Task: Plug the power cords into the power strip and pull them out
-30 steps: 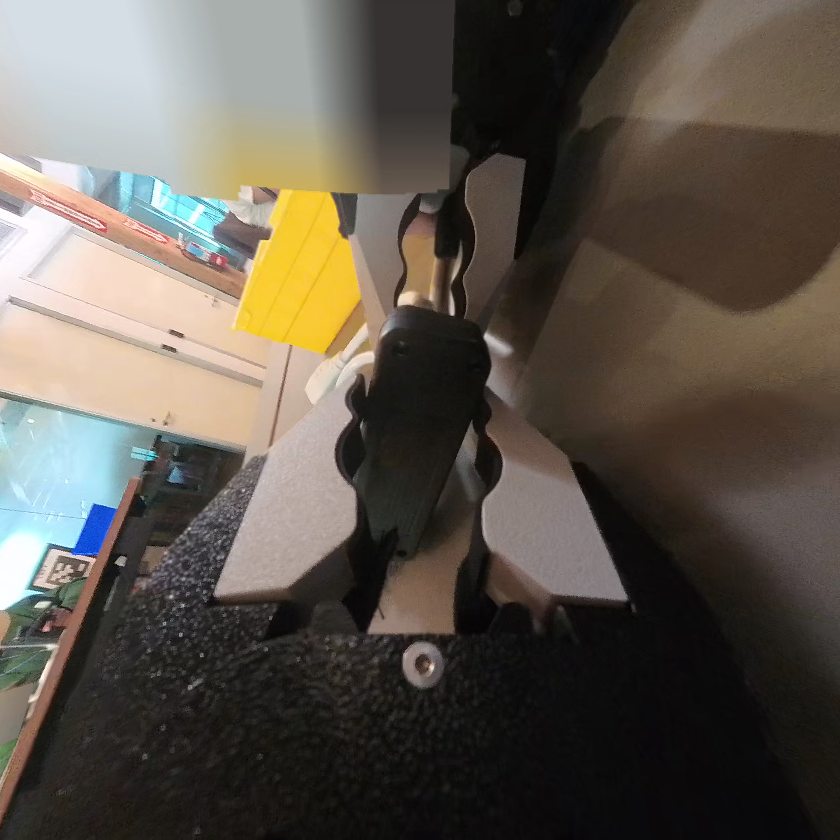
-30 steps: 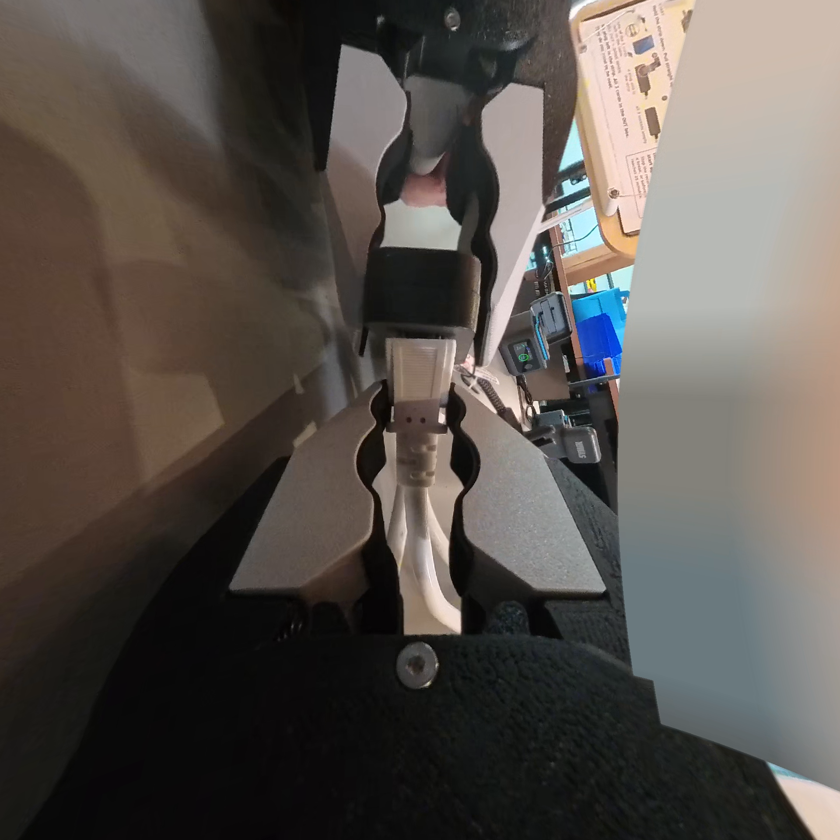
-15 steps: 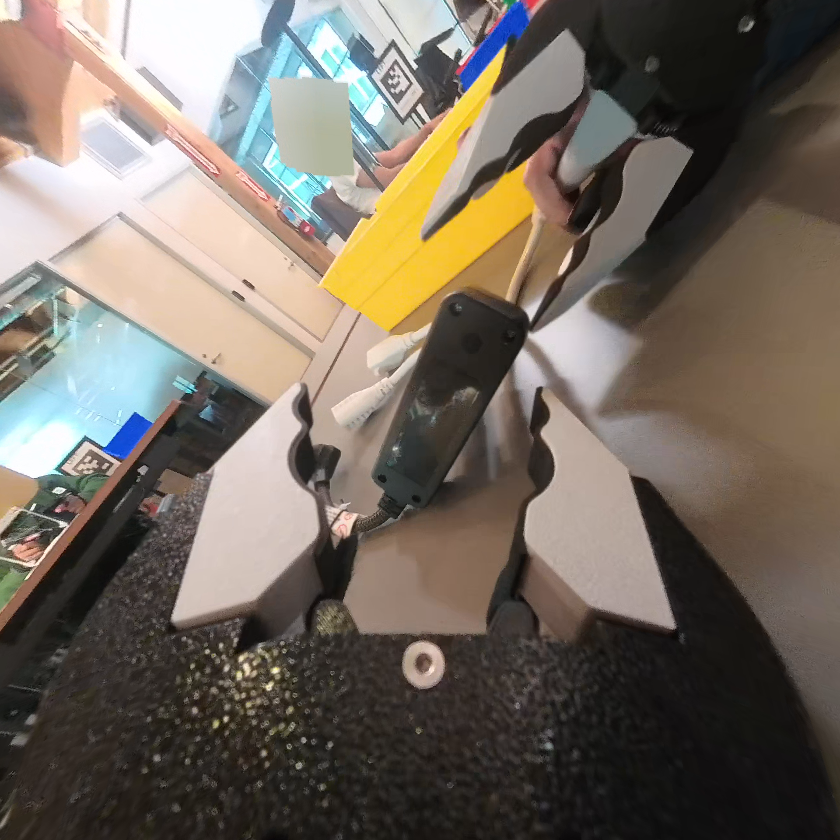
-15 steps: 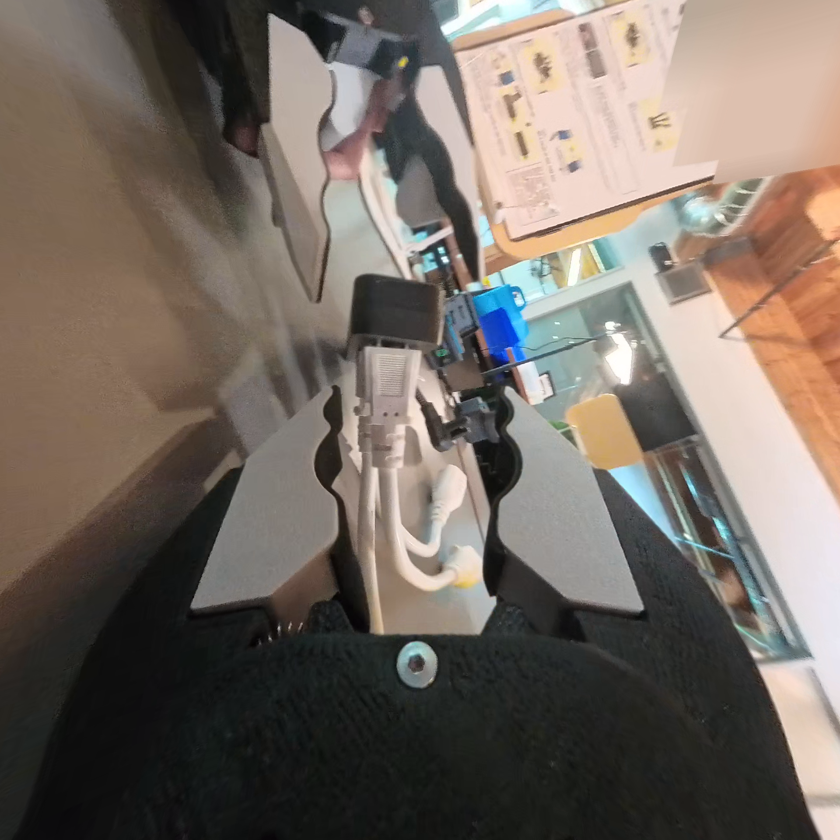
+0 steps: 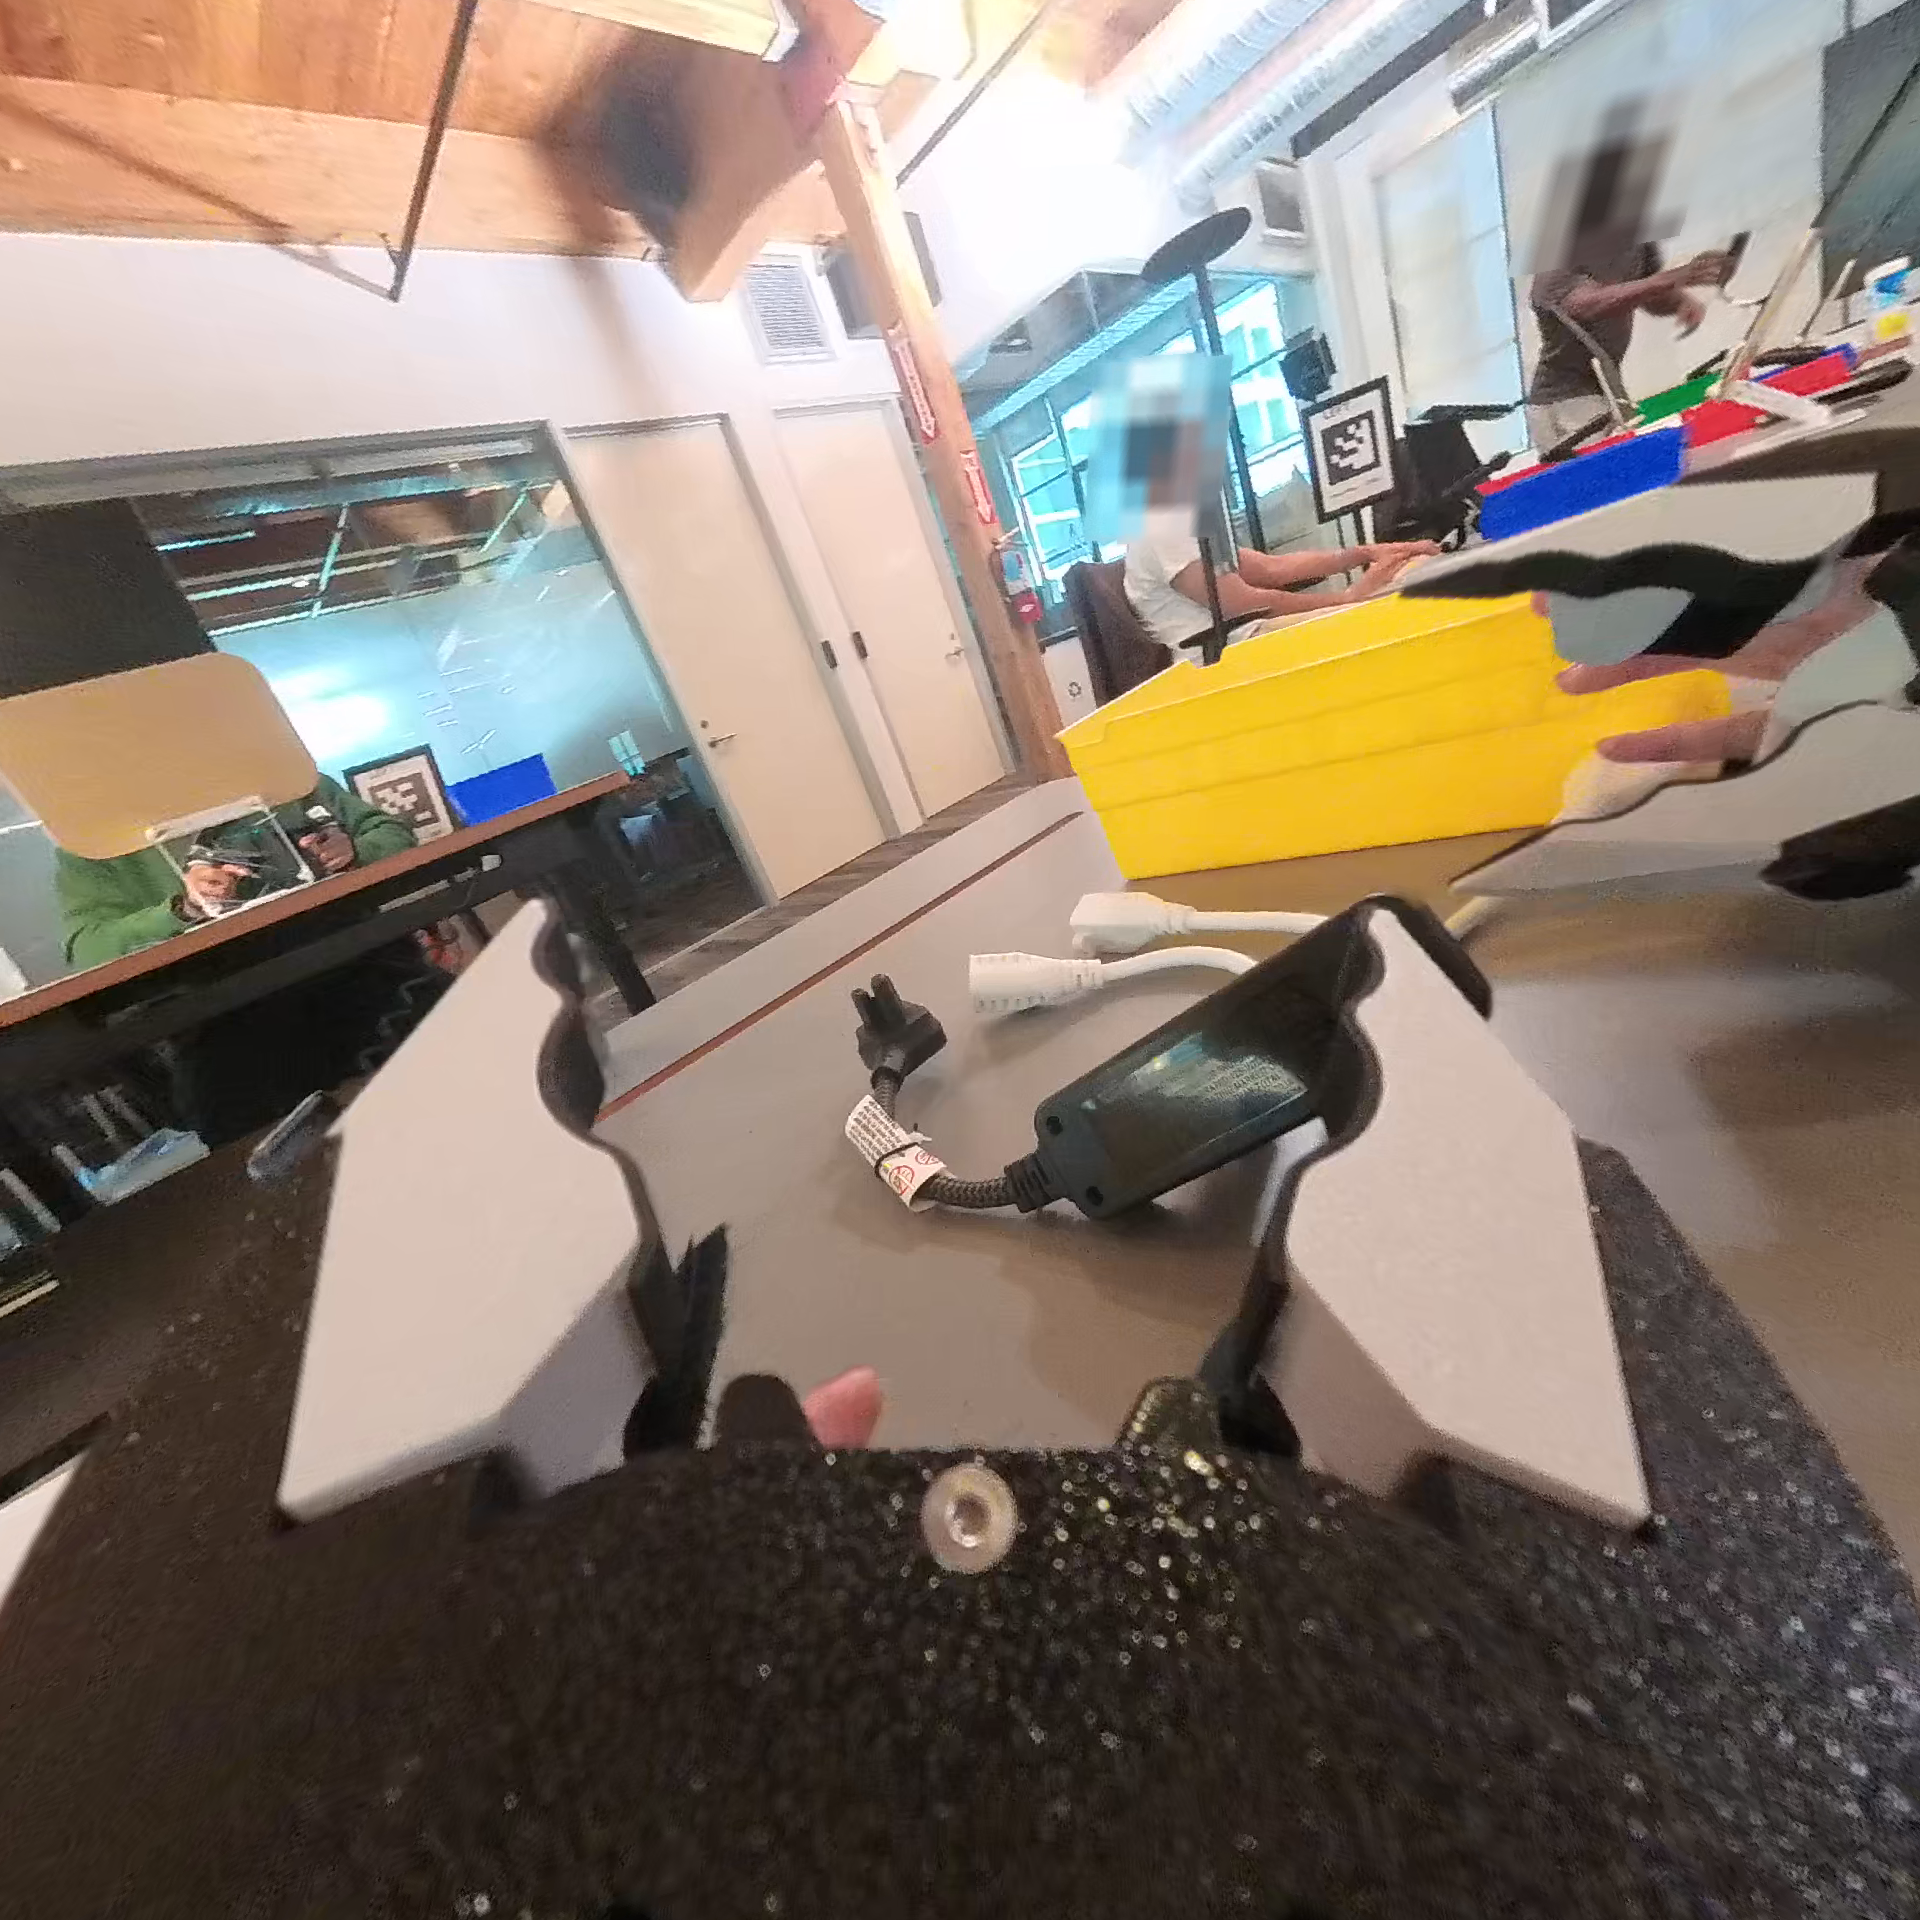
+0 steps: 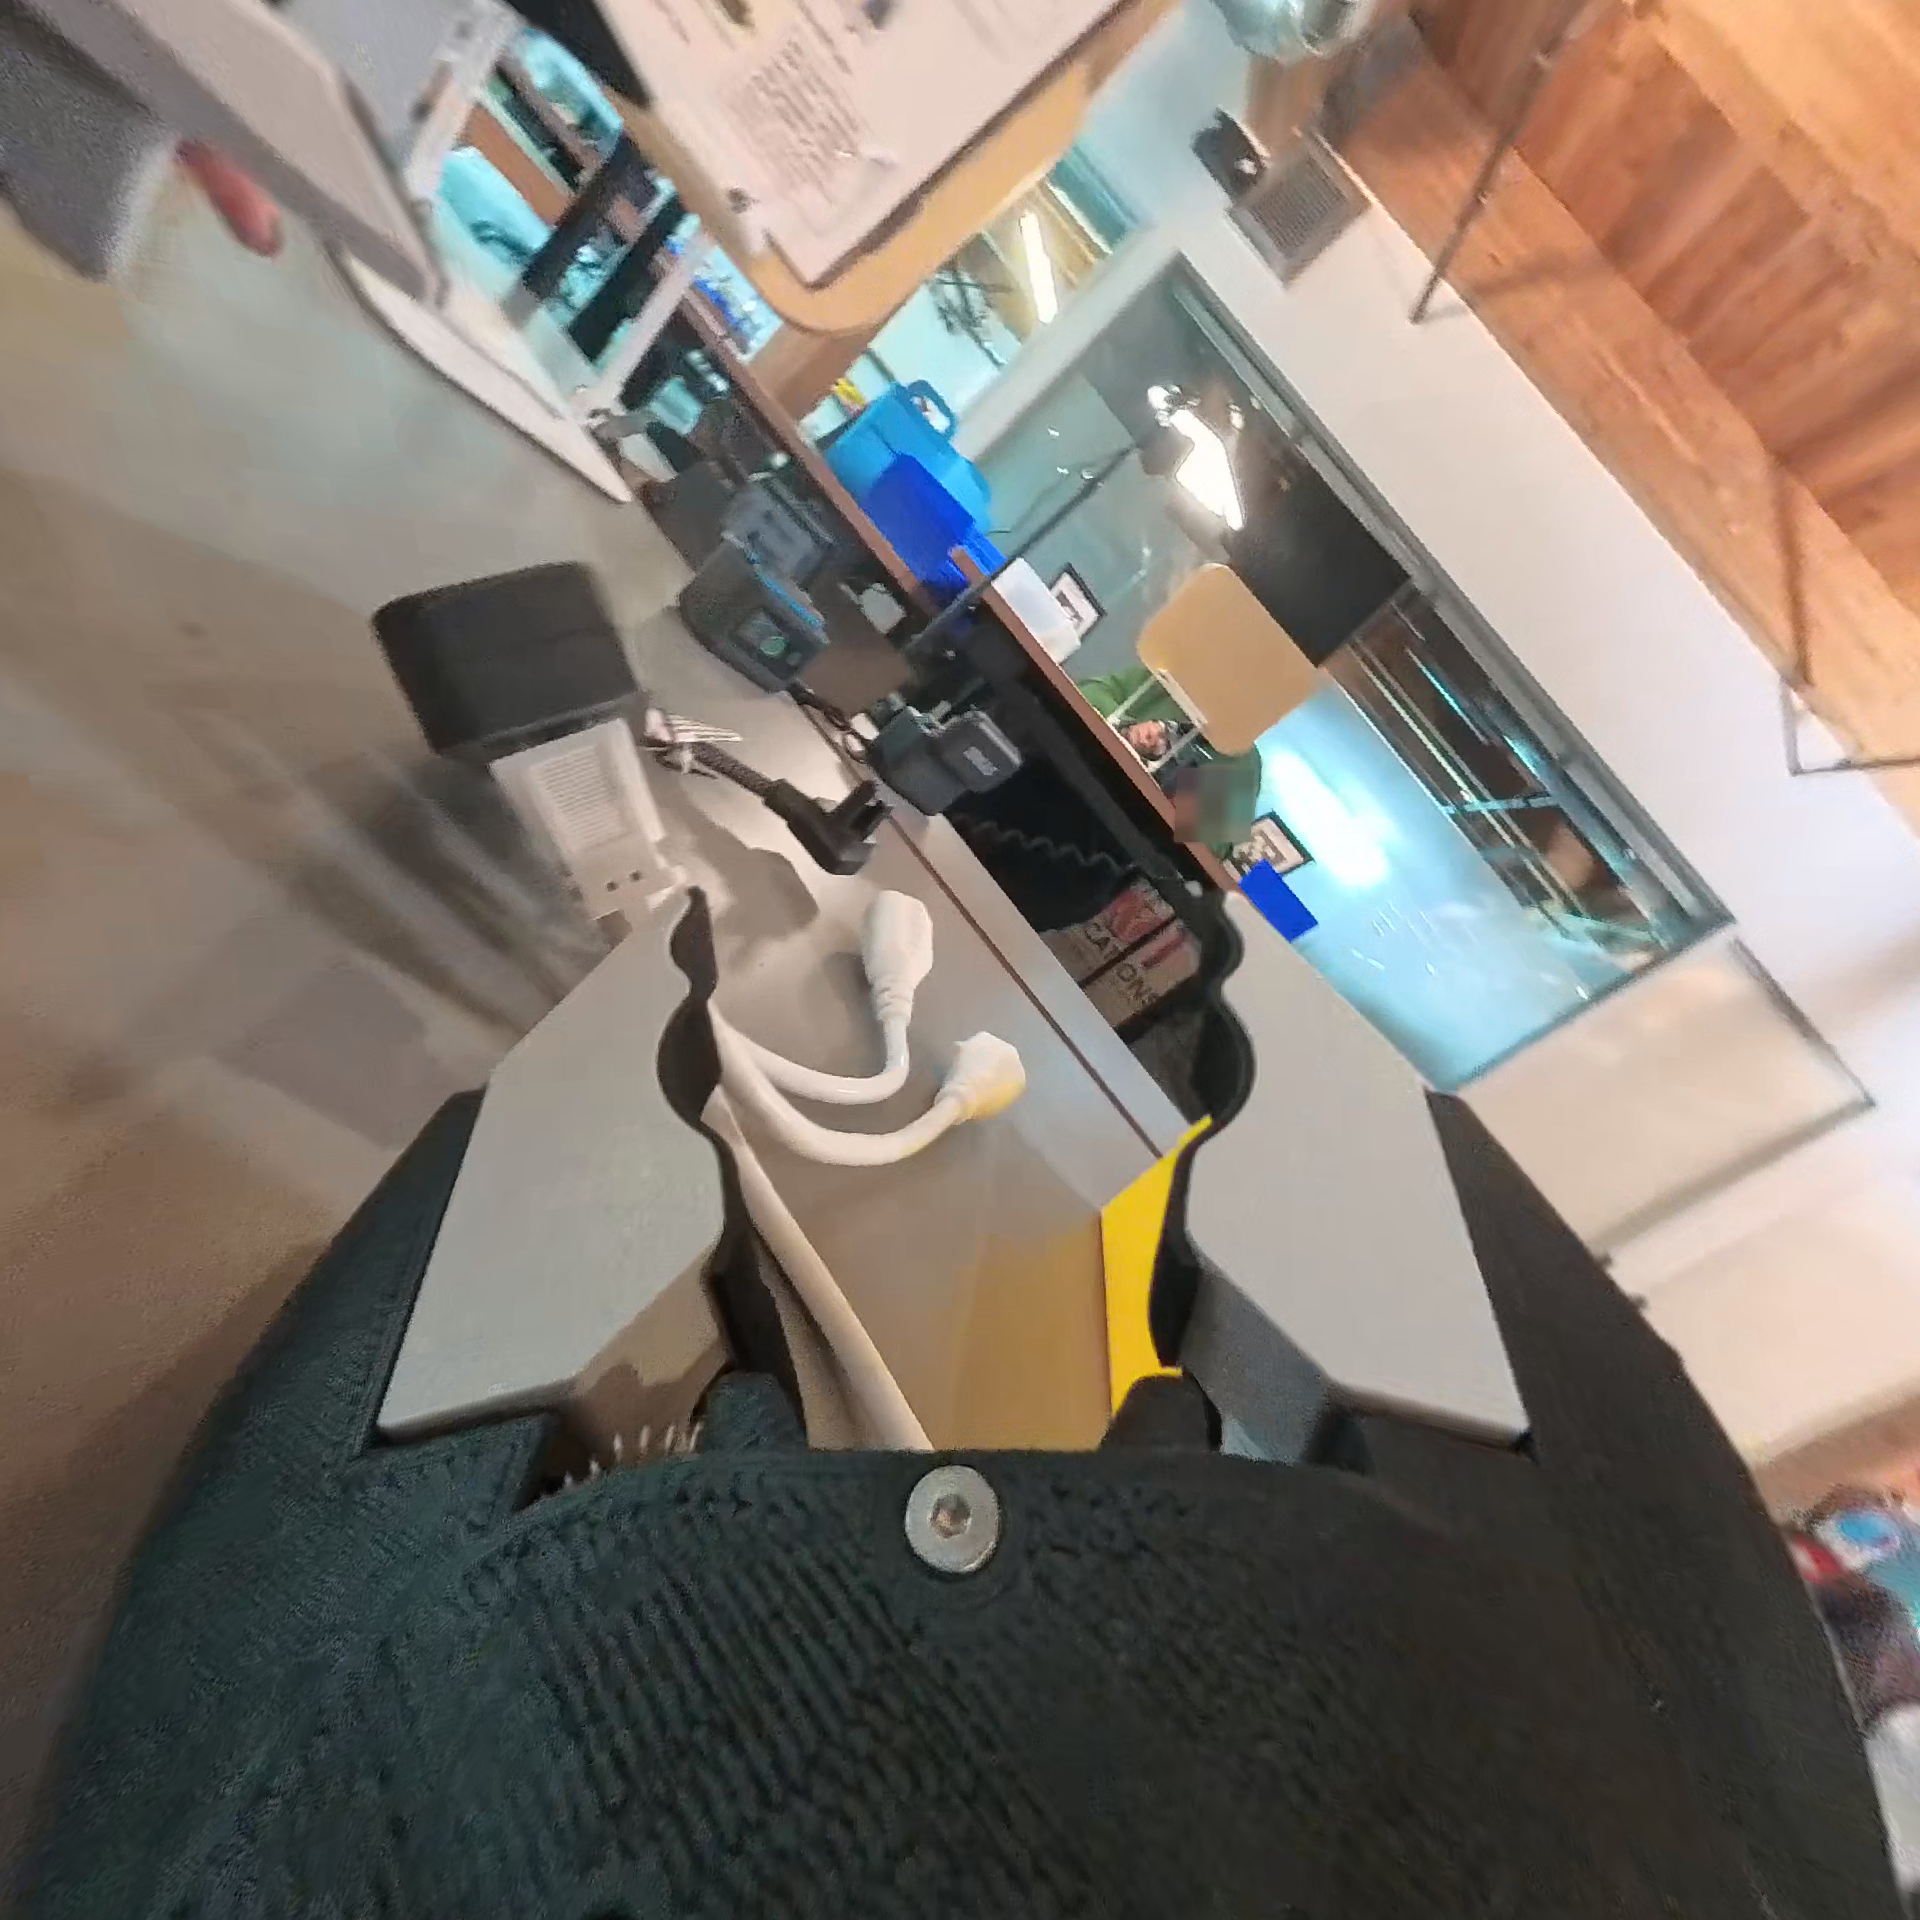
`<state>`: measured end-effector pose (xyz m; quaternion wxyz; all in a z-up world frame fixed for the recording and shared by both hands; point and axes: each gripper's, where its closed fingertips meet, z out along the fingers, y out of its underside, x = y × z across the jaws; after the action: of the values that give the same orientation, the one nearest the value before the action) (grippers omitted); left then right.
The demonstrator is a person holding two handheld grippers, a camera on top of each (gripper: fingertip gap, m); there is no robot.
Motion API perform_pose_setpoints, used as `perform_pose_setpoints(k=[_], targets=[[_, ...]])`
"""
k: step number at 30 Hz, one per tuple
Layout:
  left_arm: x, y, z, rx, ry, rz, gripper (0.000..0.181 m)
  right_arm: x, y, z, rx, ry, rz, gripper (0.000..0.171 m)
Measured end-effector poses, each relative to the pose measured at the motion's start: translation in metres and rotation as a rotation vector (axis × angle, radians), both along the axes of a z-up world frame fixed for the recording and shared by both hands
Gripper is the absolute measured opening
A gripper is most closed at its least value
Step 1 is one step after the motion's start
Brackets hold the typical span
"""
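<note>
both tools let go, white plug seated in the strip

your left gripper stood spread wide and empty, and the black power strip lay loose on the grey table between its fingers, partly behind the right one; with nothing bracing it, i judged a pull on the white plug would drag the strip along. your right gripper was spread too, one white cord running between its fingers, so closing there could snag the cable instead of the plug body. two more white cords and the strip's own black plug lay apart beyond, near the yellow bin. a second before, you had pinched the strip and the plug; half a second before, both had already released.
</note>
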<state>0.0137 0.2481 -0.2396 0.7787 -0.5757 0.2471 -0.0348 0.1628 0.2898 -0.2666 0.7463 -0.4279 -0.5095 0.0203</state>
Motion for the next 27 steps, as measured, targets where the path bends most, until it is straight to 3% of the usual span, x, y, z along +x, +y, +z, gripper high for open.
perform_pose_setpoints(k=[9,14,23,27], targets=[[-0.025,0.002,0.008,0.045,-0.027,0.166,0.154,0.007,-0.011,0.016,0.012,0.106,-0.041,0.124],[-0.015,0.008,0.000,-0.009,-0.014,0.111,0.159,0.008,-0.006,0.016,-0.014,0.125,-0.046,0.134],[-0.007,0.010,-0.003,0.015,0.047,0.116,0.159,0.004,-0.001,0.011,-0.048,0.117,-0.044,0.144],[-0.007,0.020,-0.013,-0.077,0.036,0.124,0.159,0.006,0.013,0.002,-0.139,0.105,-0.115,0.144]])
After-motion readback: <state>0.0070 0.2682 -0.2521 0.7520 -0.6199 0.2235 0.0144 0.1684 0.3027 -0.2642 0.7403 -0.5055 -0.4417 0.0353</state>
